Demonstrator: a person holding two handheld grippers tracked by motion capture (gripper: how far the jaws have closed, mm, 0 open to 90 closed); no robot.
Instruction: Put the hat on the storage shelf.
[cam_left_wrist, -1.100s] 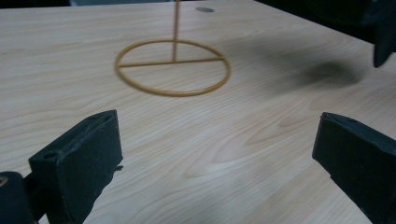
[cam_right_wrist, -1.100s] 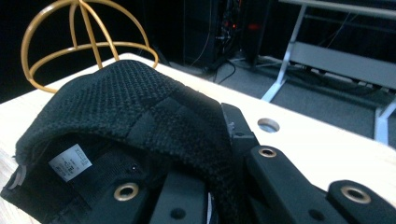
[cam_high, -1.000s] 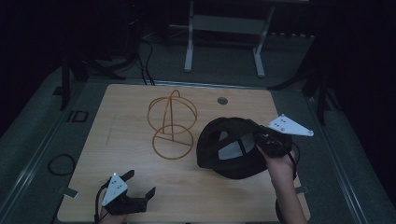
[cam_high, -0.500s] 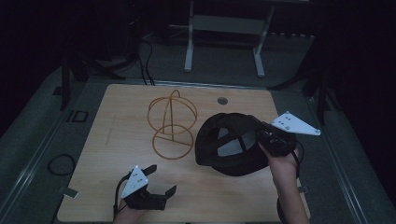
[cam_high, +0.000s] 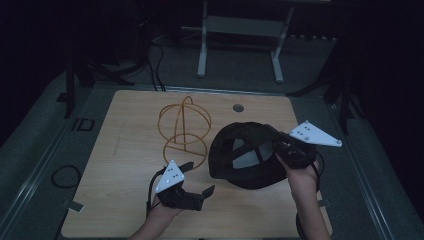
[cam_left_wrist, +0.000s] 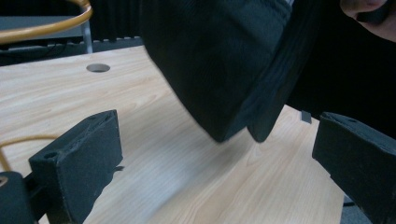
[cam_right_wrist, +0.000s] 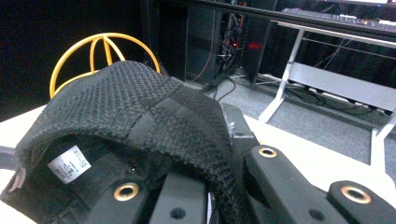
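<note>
Right tool (cam_high: 282, 145) was seen clamped on the rim of a black cap (cam_high: 245, 157), its jaws closed over the woven fabric; in the right gripper view the cap (cam_right_wrist: 126, 121) was draped across the jaws, with a white label visible on the inside. The cap was held tilted, opening turned upward, over the right half of the desk (cam_high: 130, 150); in the left gripper view its lower edge (cam_left_wrist: 219, 70) was seen raised clear of the wood. The right hand (cam_high: 300, 172) was wrapped around the tool's handle, and the grey three-cornered plate (cam_high: 315, 135) stood out to the right of it.

Just left of the cap, a yellow wire stand (cam_high: 183, 132) made of hoops was placed upright on the desk, apart from the cap. A round hole (cam_high: 238, 107) was set in the desk near its far edge.

Left tool (cam_high: 192, 182) was held low over the near part of the desk, its jaws spread wide with nothing between them, pointed towards the cap. Beyond the desk, a white metal frame (cam_high: 240, 45) was seen on the dark floor.
</note>
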